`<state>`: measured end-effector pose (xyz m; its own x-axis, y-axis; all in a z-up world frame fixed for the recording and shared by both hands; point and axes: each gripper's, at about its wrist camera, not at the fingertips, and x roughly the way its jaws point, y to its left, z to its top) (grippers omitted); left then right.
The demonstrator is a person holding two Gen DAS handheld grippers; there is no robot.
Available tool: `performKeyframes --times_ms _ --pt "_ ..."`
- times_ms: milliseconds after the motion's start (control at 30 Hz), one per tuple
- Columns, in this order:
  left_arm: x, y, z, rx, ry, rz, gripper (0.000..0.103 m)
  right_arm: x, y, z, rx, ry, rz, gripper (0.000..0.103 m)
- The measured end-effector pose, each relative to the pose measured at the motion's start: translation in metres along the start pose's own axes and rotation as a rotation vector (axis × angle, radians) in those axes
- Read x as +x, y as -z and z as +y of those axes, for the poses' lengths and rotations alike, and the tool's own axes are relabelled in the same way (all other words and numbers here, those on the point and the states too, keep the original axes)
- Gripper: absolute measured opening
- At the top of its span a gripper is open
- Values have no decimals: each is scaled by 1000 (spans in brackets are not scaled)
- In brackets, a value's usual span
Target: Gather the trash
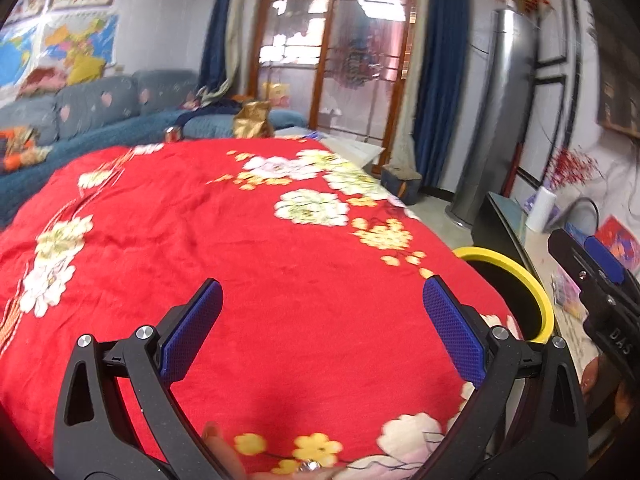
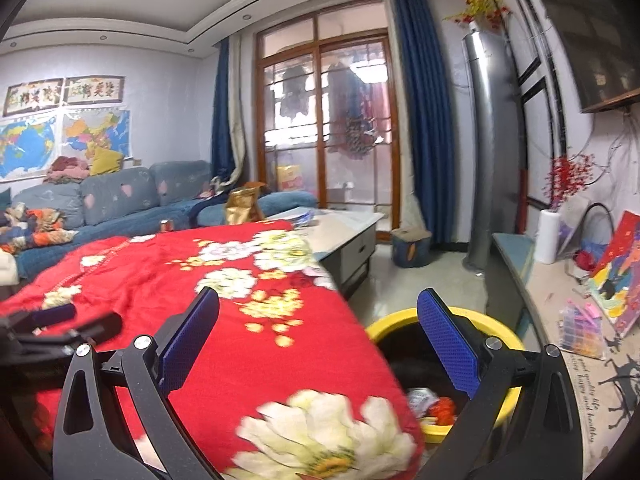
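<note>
Beside the worktop with the red flower cloth (image 2: 224, 304) stands a yellow bin (image 2: 500, 332) on the floor, with some trash (image 2: 430, 402) inside. Over the cloth, the left gripper (image 1: 322, 330) has its fingers wide and holds nothing. Over the bin's edge, the right gripper (image 2: 318, 344) is wide and empty too.

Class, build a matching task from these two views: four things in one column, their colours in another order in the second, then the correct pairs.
Things:
1. cloth
2. bin rim
3. curtain
4. paper bag

Colours:
A. dark blue
B. gold
C. red with flowers
D. yellow

Pairs: 1-C, 2-D, 3-A, 4-B
</note>
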<state>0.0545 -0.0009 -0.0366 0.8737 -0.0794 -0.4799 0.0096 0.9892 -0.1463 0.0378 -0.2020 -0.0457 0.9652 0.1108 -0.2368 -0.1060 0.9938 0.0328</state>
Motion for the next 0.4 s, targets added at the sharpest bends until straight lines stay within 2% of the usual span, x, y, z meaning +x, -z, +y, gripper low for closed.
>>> performKeyframes --times_ms 67,133,233,300,333,400 --pt "-4 -9 26 -43 -34 4 92 14 -15 23 -16 -68 57 97" --pt "-10 -19 62 -85 -105 -8 92 31 -32 60 -8 -168 109 97" --pt "-23 -34 143 -161 -295 -16 92 58 -49 123 -11 -328 194 97" --pt "-31 -38 211 -220 -463 9 92 79 -53 180 -49 -425 276 96" --pt "-32 -38 241 -242 -527 26 92 97 -50 224 -71 -493 362 96" --pt "-29 -32 308 -302 -640 128 92 119 -39 281 -112 -570 471 96"
